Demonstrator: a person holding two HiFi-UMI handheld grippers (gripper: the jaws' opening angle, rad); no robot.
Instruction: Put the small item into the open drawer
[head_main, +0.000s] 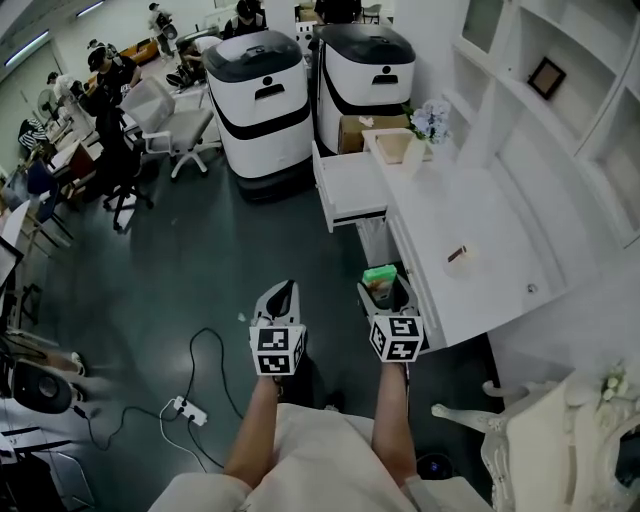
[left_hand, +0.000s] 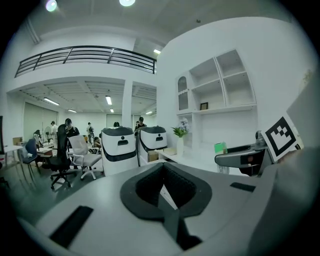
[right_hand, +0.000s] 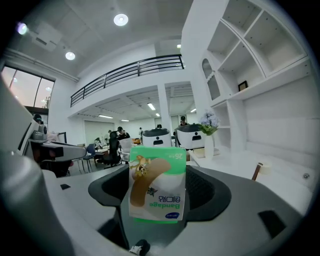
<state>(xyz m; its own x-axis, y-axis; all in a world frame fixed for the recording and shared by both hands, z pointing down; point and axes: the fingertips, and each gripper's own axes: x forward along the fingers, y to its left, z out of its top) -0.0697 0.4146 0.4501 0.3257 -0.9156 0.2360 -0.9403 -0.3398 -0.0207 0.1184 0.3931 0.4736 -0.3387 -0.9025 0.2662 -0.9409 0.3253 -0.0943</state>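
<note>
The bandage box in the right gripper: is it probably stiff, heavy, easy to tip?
The bandage box looks like thin card: probably light, and likely to dent under a hard squeeze. Being tall and narrow, it may tip if stood upright.

Counter: white, along the right wall.
On the counter: a small pale roll with a brown stick near the middle, a tiny knob-like thing well apart from it, and a beige tray beside a flower vase at the far end.
Drawer: pulled out over the floor.
Shelf: carries a dark picture frame.
Floor: dark, with a white power strip, black cables and two white-and-black machines.
</note>
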